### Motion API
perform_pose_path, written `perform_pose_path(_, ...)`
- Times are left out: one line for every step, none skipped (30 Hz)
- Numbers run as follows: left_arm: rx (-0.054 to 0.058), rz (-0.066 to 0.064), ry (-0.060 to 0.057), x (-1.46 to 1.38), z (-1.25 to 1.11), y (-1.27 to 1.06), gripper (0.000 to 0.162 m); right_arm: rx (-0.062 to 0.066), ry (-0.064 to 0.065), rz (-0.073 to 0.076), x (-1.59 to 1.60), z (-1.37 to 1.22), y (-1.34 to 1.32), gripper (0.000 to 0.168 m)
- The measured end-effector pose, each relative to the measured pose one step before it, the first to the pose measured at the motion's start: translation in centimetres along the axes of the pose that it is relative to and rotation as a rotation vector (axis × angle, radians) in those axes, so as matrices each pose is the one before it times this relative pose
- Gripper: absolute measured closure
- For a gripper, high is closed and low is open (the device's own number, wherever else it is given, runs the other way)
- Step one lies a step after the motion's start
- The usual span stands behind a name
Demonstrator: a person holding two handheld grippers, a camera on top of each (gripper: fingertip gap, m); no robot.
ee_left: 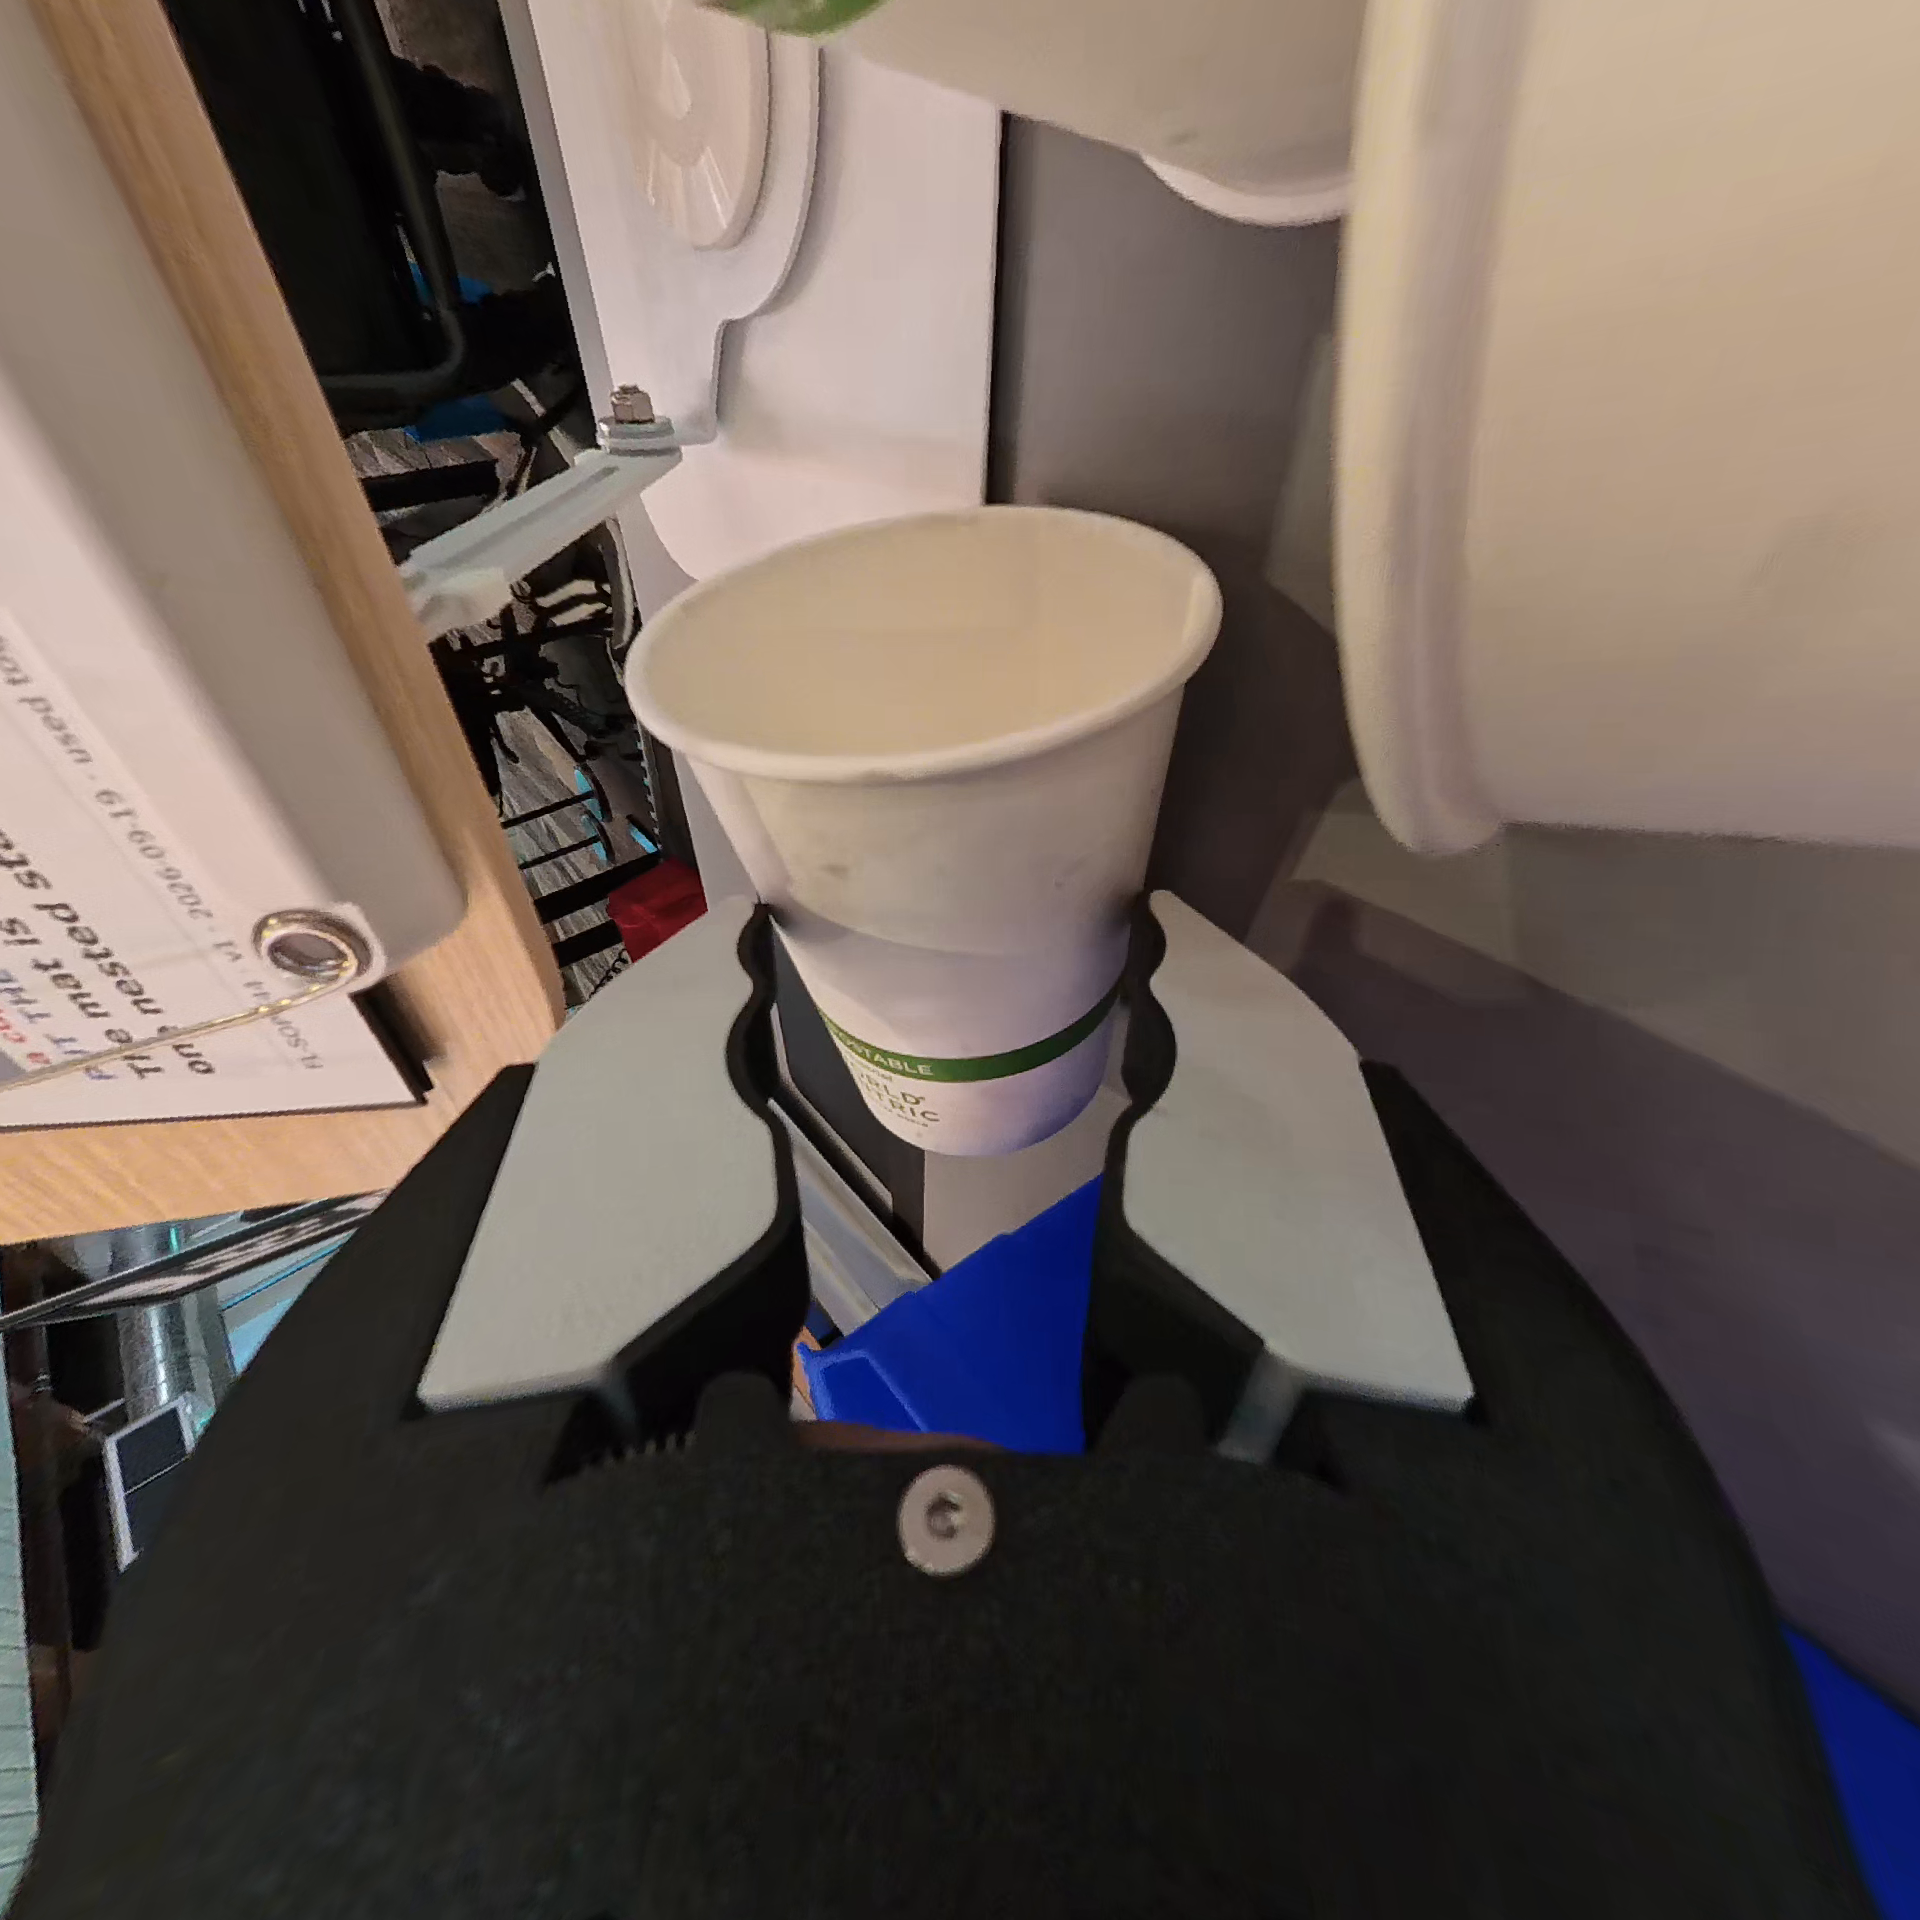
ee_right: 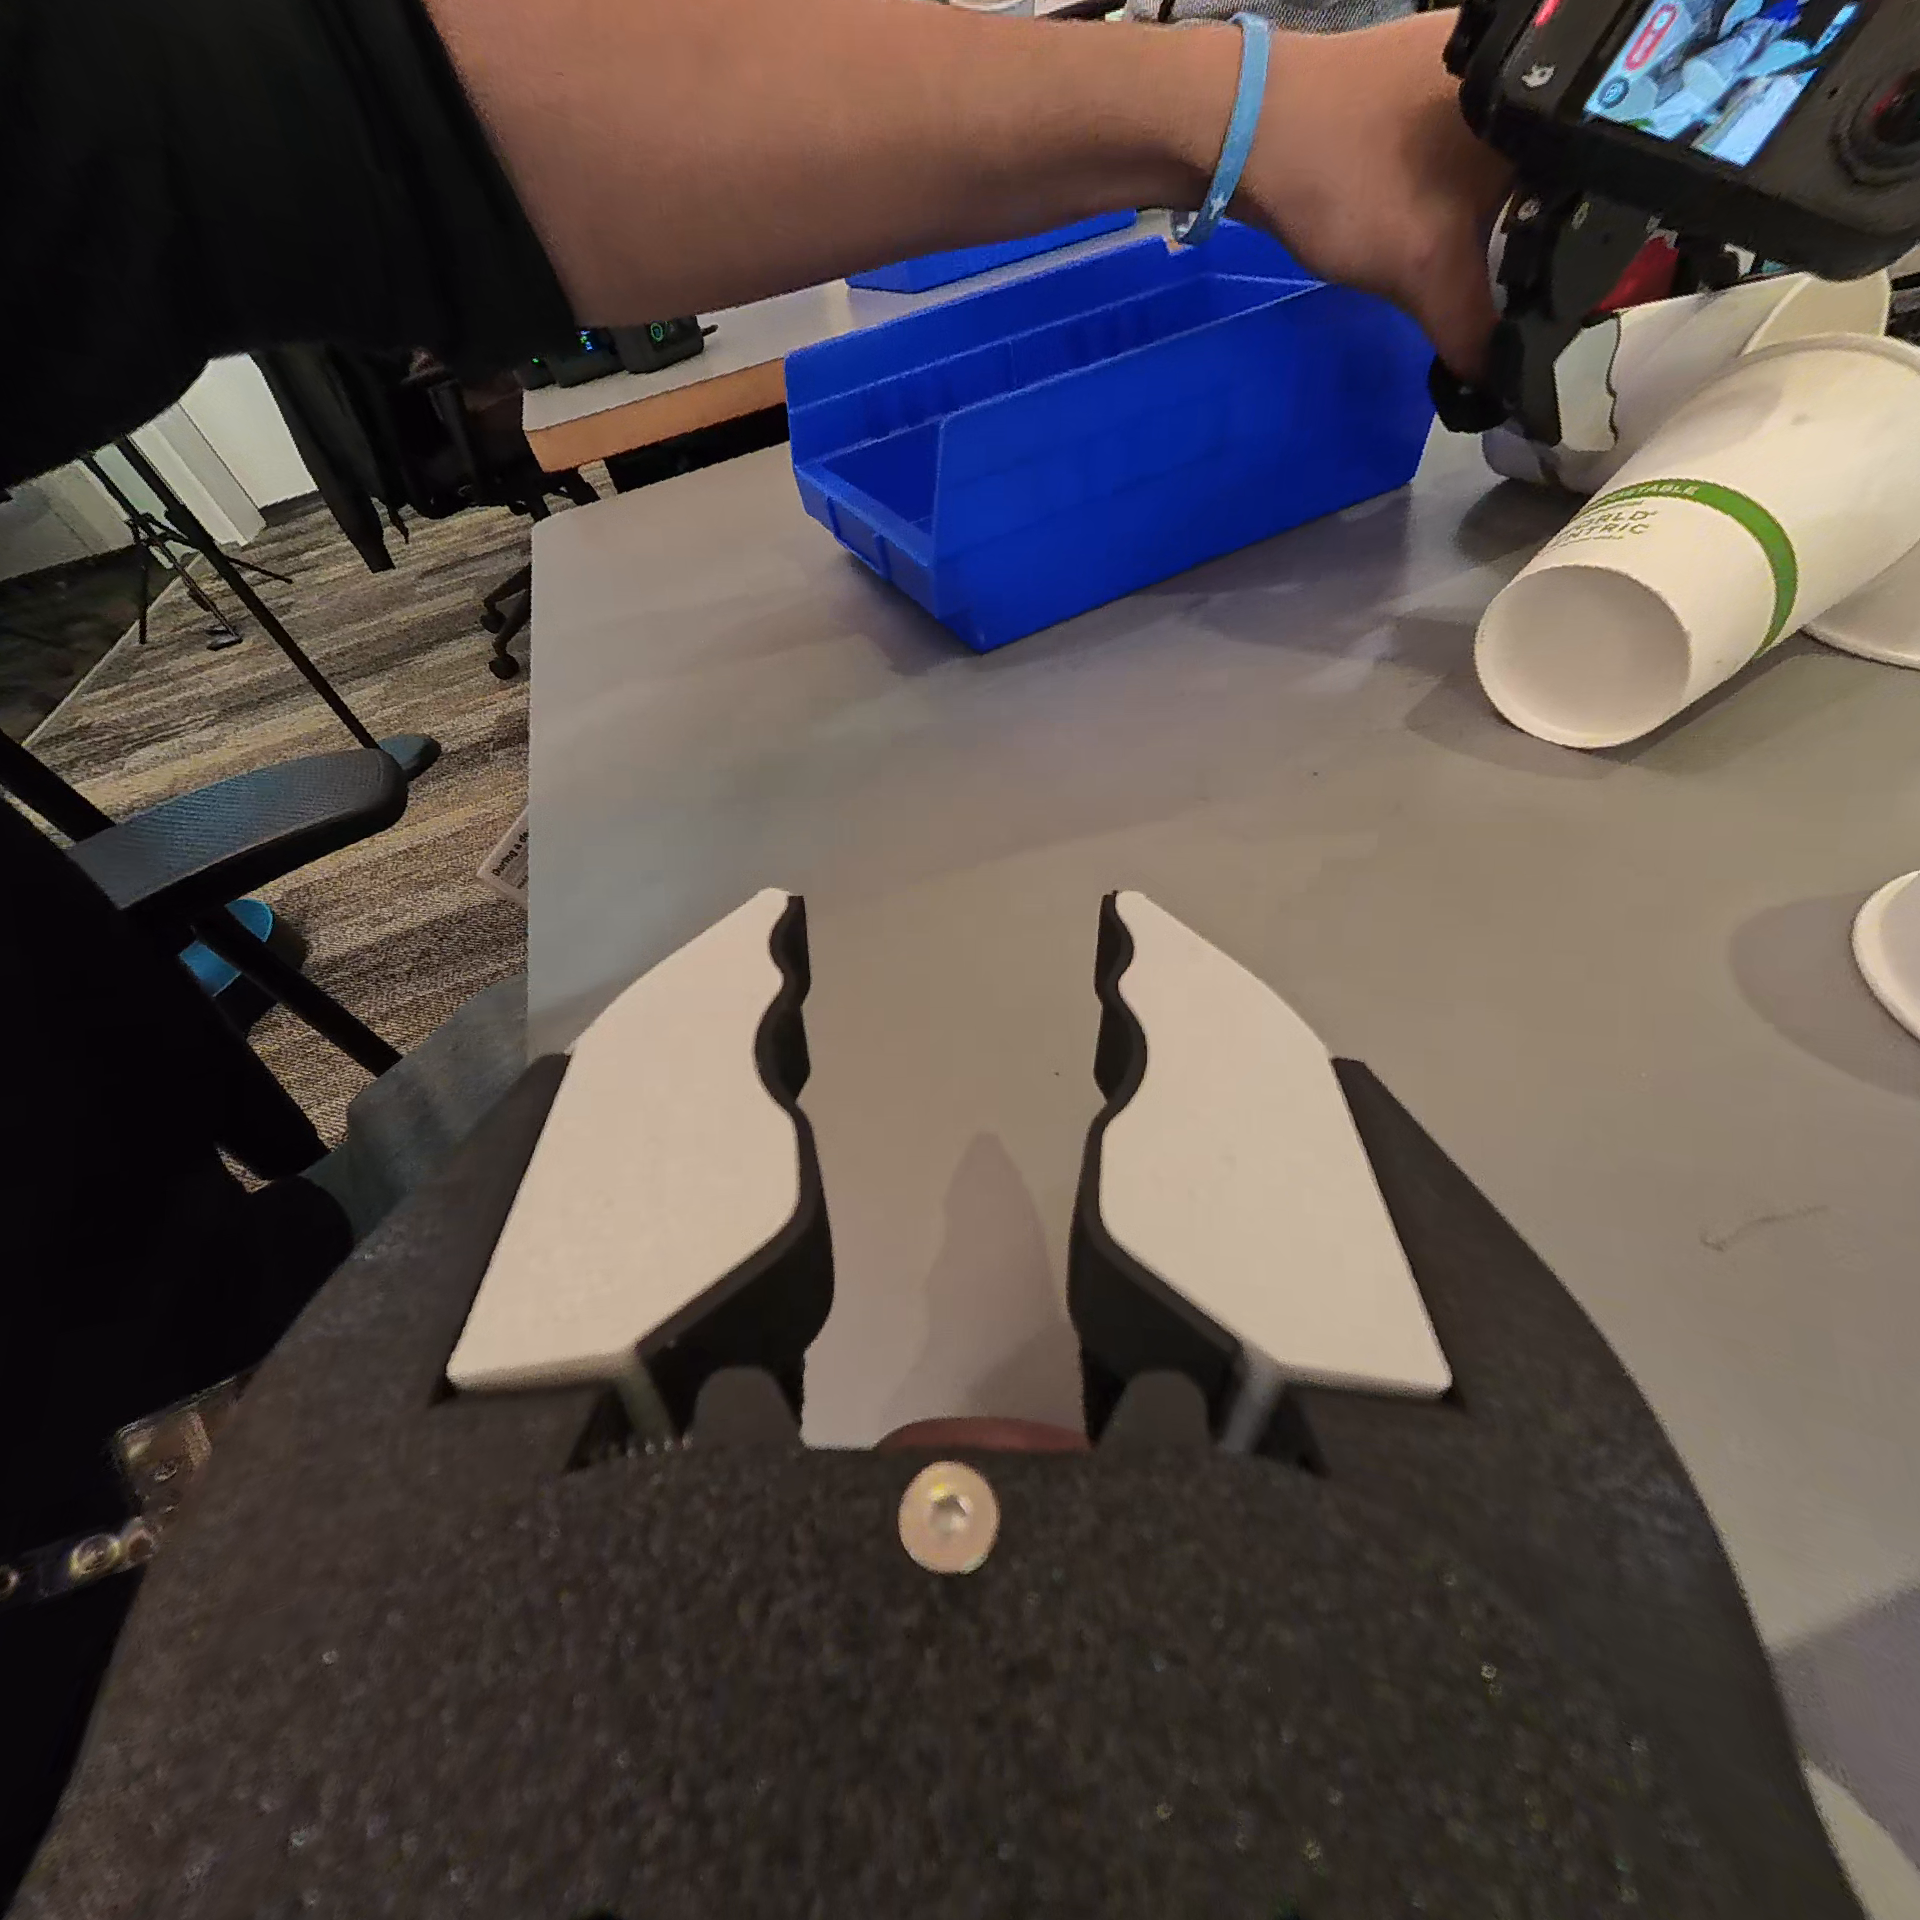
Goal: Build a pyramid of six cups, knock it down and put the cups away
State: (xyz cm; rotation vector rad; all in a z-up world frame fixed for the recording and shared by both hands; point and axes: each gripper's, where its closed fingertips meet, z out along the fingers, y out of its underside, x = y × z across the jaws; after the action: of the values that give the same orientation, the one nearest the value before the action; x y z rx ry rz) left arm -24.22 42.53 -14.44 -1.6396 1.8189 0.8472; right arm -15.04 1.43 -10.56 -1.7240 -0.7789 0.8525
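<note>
My left gripper [ee_left: 951, 925] is shut on a white paper cup [ee_left: 935, 831] with a green band, gripping its lower half. The view is rolled sideways, and another white cup [ee_left: 1621, 416] lies close at the right. In the right wrist view, my right gripper [ee_right: 951, 914] is open and empty above the grey table [ee_right: 1039, 790]. A fallen cup [ee_right: 1662, 582] lies on its side at the right, more cups lie behind it, and the left gripper [ee_right: 1538, 343] is among them. A blue bin [ee_right: 1091, 447] sits at the table's far side.
A person's forearm [ee_right: 883, 145] with a blue wristband crosses the top of the right wrist view. A chair armrest [ee_right: 239, 821] and carpet lie beyond the table's left edge. A cup rim [ee_right: 1891, 956] shows at the right edge. A wooden desk edge [ee_left: 312, 623] is left of the held cup.
</note>
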Motion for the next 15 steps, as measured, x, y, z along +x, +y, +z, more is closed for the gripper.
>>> perform_pose_path(0.0067, -0.0068, 0.006, 0.116, -0.15, -0.053, 0.098, 0.0015, 0.0004, 0.0008, -0.006, -0.008, -0.034, 0.116)
perform_pose_path(0.0058, -0.0086, 0.01, 0.131, -0.189, -0.038, 0.098, 0.0021, -0.0005, 0.0014, -0.002, -0.012, -0.034, 0.116)
perform_pose_path(0.005, -0.0081, 0.0115, 0.133, -0.223, -0.027, 0.097, 0.0004, -0.0007, 0.0022, 0.007, -0.015, -0.017, 0.116)
perform_pose_path(0.0056, -0.0082, 0.0089, 0.119, -0.262, 0.011, 0.097, -0.0005, -0.0005, 0.0015, 0.004, -0.002, 0.002, 0.116)
perform_pose_path(0.0035, -0.0062, 0.0052, 0.054, -0.285, 0.078, 0.097, -0.0001, 0.0001, 0.0006, 0.015, -0.012, 0.0, 0.116)
perform_pose_path(0.005, -0.005, -0.0006, -0.027, -0.331, 0.107, 0.097, 0.0004, -0.0011, 0.001, -0.018, -0.008, -0.014, 0.116)
perform_pose_path(0.0066, -0.0037, 0.0023, 0.001, -0.421, 0.123, 0.097, 0.0, -0.0022, 0.0016, -0.033, 0.002, -0.012, 0.116)
perform_pose_path(0.0064, -0.0077, 0.0013, -0.069, -0.521, 0.166, 0.097, -0.0003, -0.0019, 0.0013, -0.035, -0.005, -0.005, 0.116)
perform_pose_path(0.0097, -0.0124, -0.0064, -0.229, -0.661, 0.189, 0.097, -0.0002, -0.0015, 0.0002, -0.039, -0.002, -0.015, 0.116)
perform_pose_path(0.0158, -0.0202, -0.001, -0.214, -0.804, 0.176, 0.097, -0.0001, -0.0005, -0.0015, -0.033, -0.016, -0.029, 0.116)
perform_pose_path(0.0233, -0.0312, 0.0035, -0.206, -0.97, 0.116, 0.097, 0.0011, 0.0011, -0.0021, -0.005, -0.018, -0.054, 0.116)
perform_pose_path(0.0292, -0.0393, 0.0106, -0.136, -1.113, 0.11, 0.098, 0.0017, 0.0004, -0.0027, 0.014, -0.049, -0.089, 0.116)
perform_pose_path(0.0375, -0.0499, 0.0116, -0.142, -1.238, 0.056, 0.097, 0.0037, 0.0036, -0.0008, 0.12, -0.096, -0.136, 0.116)
perform_pose_path(0.0526, -0.0635, 0.0176, -0.082, -1.388, -0.12, 0.097, 0.0084, 0.0032, 0.0041, 0.171, -0.136, -0.209, 0.116)
perform_pose_path(0.0613, -0.0773, 0.0314, 0.09, -1.488, -0.274, 0.098, 0.008, -0.0008, 0.0031, 0.184, -0.188, -0.236, 0.115)
